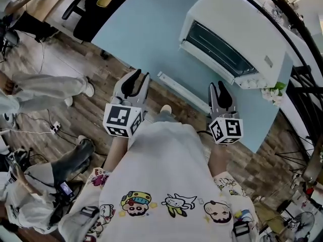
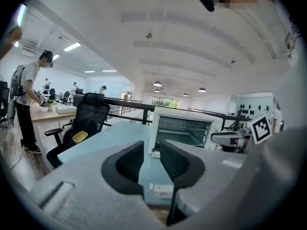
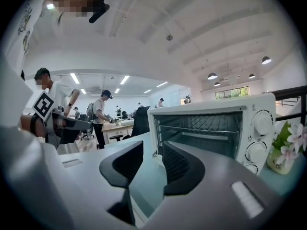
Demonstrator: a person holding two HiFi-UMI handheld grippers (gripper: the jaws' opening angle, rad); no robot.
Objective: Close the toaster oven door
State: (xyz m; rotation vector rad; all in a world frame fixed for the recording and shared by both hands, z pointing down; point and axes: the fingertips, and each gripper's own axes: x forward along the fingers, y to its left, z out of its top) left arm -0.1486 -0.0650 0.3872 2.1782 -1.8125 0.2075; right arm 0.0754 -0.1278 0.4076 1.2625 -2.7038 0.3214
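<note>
Toaster oven (image 1: 247, 19) sits on the table (image 1: 146, 29), ahead & to the right; its door (image 1: 209, 59) looks dropped open, rack showing; left gripper (image 1: 140, 75) & right gripper (image 1: 217, 84) hang short of it, jaws apart, nothing between. Door prob. light, stiff, bottom-hinged (glass pane, so no slamming); lift under its free edge w/ 1 jaw tip.

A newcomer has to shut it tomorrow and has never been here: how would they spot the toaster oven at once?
Find the light blue table by the black railing. At its far right stands the white toaster oven, the only boxy appliance there. Its front gapes on a wire rack, with round knobs beside the opening and a little pot of flowers next to it.
</note>
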